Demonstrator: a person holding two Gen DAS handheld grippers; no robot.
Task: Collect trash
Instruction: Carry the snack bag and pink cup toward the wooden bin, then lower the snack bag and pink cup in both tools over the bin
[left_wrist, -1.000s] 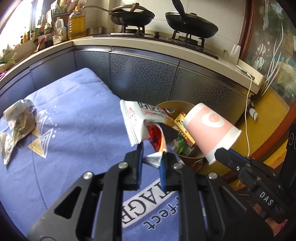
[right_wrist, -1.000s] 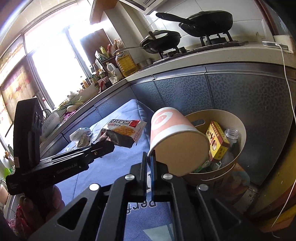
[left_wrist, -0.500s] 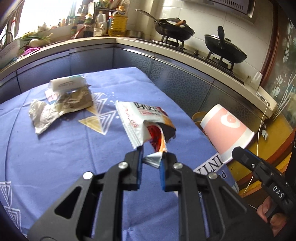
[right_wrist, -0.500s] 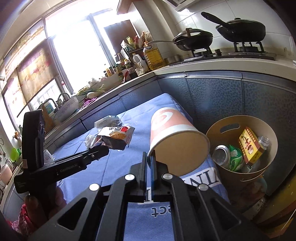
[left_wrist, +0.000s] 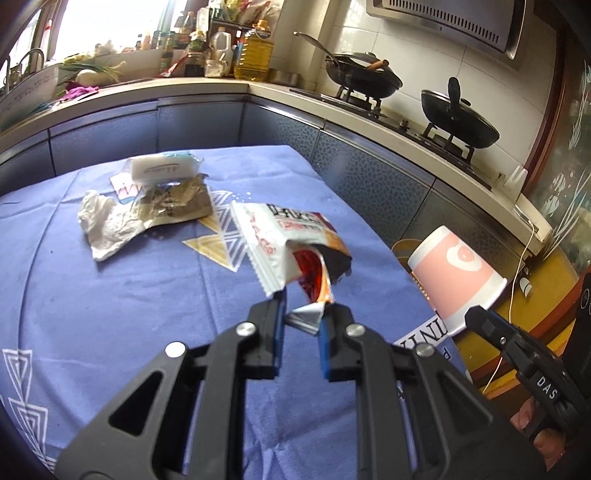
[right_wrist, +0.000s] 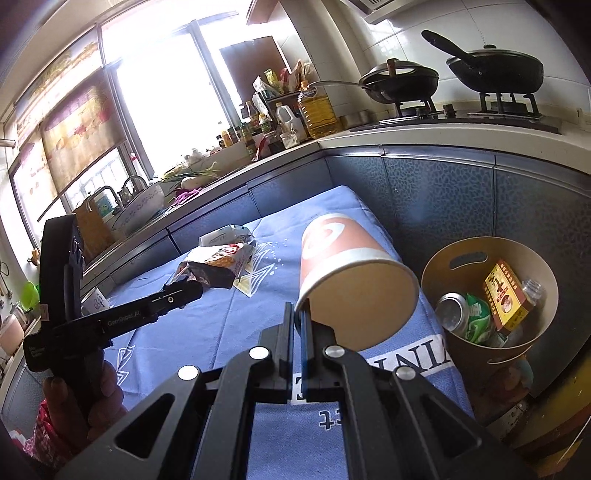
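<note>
My left gripper (left_wrist: 302, 320) is shut on the torn corner of a white and red snack wrapper (left_wrist: 284, 243), held above the blue tablecloth (left_wrist: 110, 295). My right gripper (right_wrist: 297, 318) is shut on the rim of a pink and white paper cup (right_wrist: 347, 273), held on its side above the table's near edge. The cup (left_wrist: 454, 273) and right gripper also show at the right of the left wrist view; the wrapper (right_wrist: 218, 264) and left gripper (right_wrist: 184, 291) show in the right wrist view. A brown paper bin (right_wrist: 443, 266) stands on the floor beside the table, right of the cup.
On the table lie a crumpled white paper (left_wrist: 105, 225), a gold foil wrapper (left_wrist: 173, 203) and a white packet (left_wrist: 162, 168). The bin holds a can (right_wrist: 452, 308), a green wrapper and a yellow-red box (right_wrist: 504, 299). Kitchen counter with woks (left_wrist: 364, 75) runs behind.
Both grippers have pulled back from over the bin toward the table, still holding the wrapper and cup. The bin has left the left wrist view; more of the table's trash shows.
</note>
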